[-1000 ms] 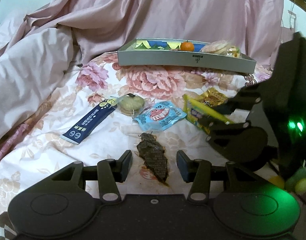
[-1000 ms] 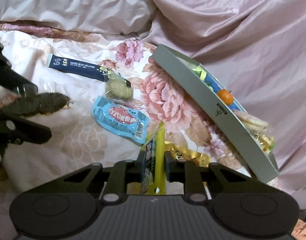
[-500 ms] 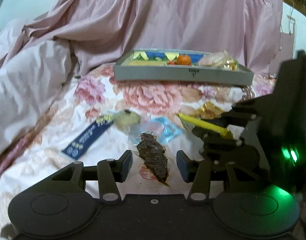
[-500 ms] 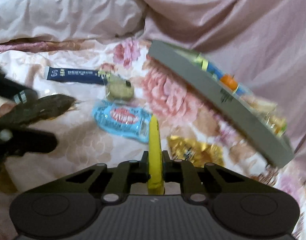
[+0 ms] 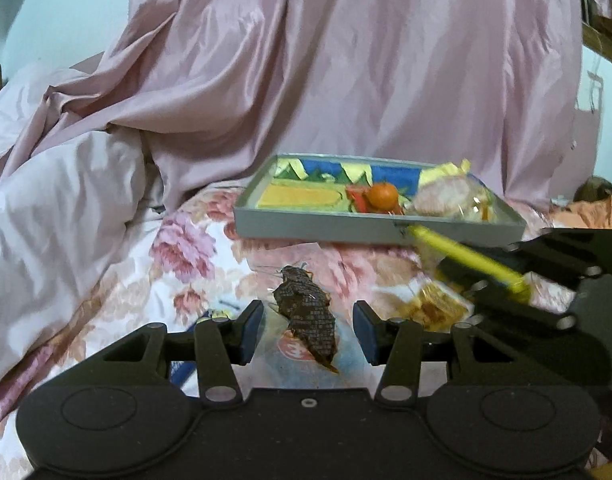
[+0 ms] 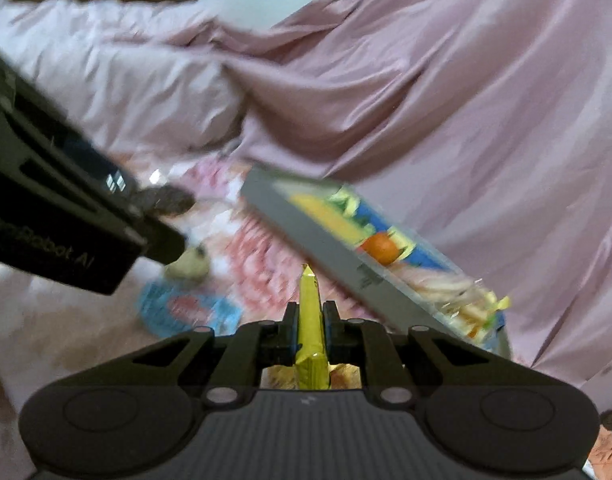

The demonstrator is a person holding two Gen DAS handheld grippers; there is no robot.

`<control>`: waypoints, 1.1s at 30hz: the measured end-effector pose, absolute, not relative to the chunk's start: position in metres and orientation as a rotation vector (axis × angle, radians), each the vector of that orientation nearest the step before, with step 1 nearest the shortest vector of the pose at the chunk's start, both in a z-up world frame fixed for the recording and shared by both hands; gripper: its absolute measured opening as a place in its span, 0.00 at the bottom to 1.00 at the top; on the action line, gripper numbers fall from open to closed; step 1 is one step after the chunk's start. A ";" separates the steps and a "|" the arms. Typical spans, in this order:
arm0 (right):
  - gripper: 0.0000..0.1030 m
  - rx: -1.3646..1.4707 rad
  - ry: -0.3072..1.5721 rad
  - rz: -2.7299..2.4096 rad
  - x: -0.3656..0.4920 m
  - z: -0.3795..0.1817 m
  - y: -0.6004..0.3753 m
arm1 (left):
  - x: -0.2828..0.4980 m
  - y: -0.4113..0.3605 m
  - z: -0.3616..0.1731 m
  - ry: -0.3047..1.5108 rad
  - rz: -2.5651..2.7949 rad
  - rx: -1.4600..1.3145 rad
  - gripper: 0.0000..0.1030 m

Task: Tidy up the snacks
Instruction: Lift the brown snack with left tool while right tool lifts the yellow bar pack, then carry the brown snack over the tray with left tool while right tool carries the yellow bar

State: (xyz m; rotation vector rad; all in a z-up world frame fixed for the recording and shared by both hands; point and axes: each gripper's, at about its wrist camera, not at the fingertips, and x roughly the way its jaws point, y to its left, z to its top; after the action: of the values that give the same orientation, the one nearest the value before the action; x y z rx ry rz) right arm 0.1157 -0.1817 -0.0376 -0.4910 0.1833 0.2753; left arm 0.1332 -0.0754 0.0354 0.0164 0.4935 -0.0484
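Note:
My left gripper [image 5: 308, 330] has its jaws apart around a dark brown snack pack [image 5: 308, 314], which stays between them above the bed; I cannot tell how it is held. My right gripper [image 6: 309, 326] is shut on a yellow snack packet [image 6: 312, 334], which also shows in the left wrist view [image 5: 466, 258], lifted near the grey tray's front wall. The grey tray [image 5: 318, 230] [image 6: 306, 238] lies ahead on the floral bedspread and holds an orange [image 5: 382, 195], a wrapped cracker pack [image 5: 450, 196] and colourful packets.
A gold snack bag [image 5: 434, 306] lies on the bedspread under the right gripper. A blue pouch [image 6: 187, 308] and a round green cake [image 6: 187, 266] lie on the bed, blurred. Pink quilts [image 5: 346, 80] pile up behind and left of the tray.
Both grippers have risen and moved toward the tray. The dark pack came up with the left one, the yellow packet with the right one. The loose snacks have dropped below the left view.

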 end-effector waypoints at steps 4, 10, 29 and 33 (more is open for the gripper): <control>0.13 -0.410 0.103 0.243 0.119 -0.020 -0.200 | 0.154 -0.077 0.044 0.489 -0.056 0.000 0.49; 0.13 -0.366 -0.021 0.206 0.146 0.001 -0.218 | 0.200 -0.087 0.059 0.466 -0.071 -0.043 0.49; 0.14 -0.253 0.067 0.262 0.252 -0.011 -0.246 | 0.312 -0.105 0.033 0.474 -0.073 -0.182 0.49; 0.16 -0.205 0.093 0.242 0.267 -0.014 -0.259 | 0.328 -0.107 0.024 0.489 -0.053 -0.230 0.49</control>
State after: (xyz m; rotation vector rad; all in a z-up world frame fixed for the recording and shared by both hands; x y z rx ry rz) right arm 0.2674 -0.2589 -0.0143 -0.2047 0.0926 0.2421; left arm 0.3280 -0.1072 0.0236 -0.2303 0.4894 -0.0530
